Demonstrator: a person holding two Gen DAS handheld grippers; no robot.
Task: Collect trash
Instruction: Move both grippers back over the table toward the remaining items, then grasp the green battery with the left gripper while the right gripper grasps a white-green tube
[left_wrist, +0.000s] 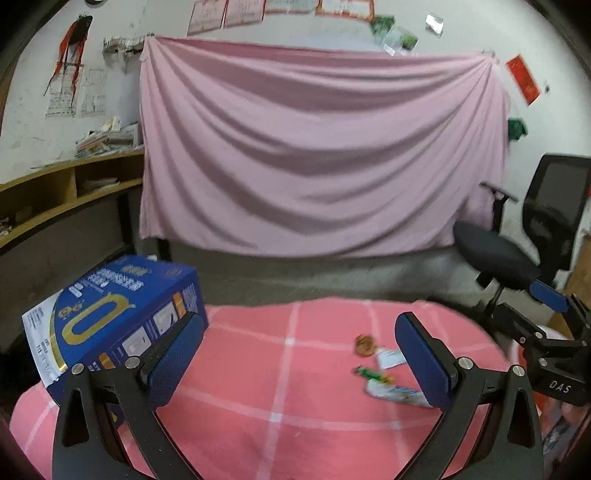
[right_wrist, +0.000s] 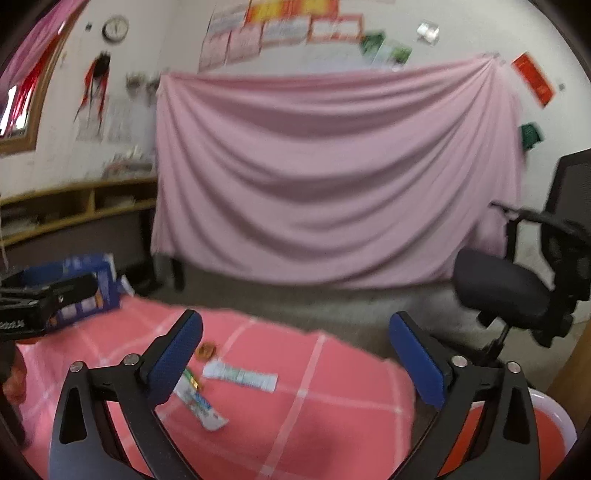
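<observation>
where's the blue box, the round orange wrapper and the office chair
blue box (left_wrist: 122, 314), left wrist view, on its printed top face
round orange wrapper (left_wrist: 364, 344), left wrist view, on its centre
office chair (left_wrist: 495, 256), left wrist view, on the seat cushion

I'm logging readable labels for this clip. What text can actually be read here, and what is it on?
"DAS": on the right gripper body.
Large gold "Q"-like mark: on the blue box; its small print is too small to read.
Wrappers: print blurred.
Wall posters: blurred.
Clock: numerals unreadable.
</observation>
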